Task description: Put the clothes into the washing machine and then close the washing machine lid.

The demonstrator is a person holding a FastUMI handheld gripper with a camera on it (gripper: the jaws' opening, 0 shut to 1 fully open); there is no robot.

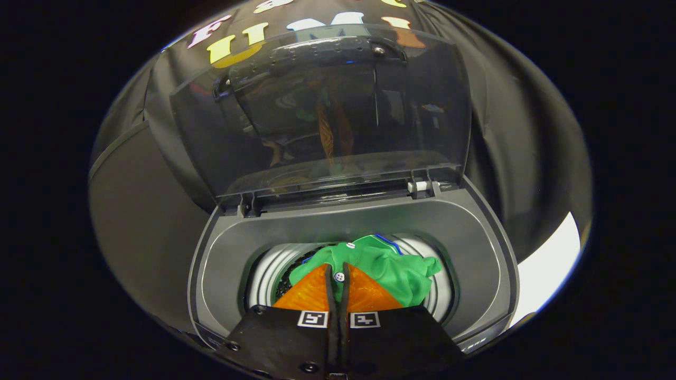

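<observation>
Gripper (338, 274) poised over the washing machine (475, 248), its fingers pressed together on a fold of the green garment (391, 269). The garment hangs bunched just ahead of the fingertips, inside the mouth of the drum (264, 279), with a blue edge showing at its far side. Beyond it, the transparent lid (322, 105) stands raised on its rear hinge (420, 186). Likely risk: if the fingers part too high, cloth could drape over the drum's rim and later be trapped under the lid, preventing full closure.
</observation>
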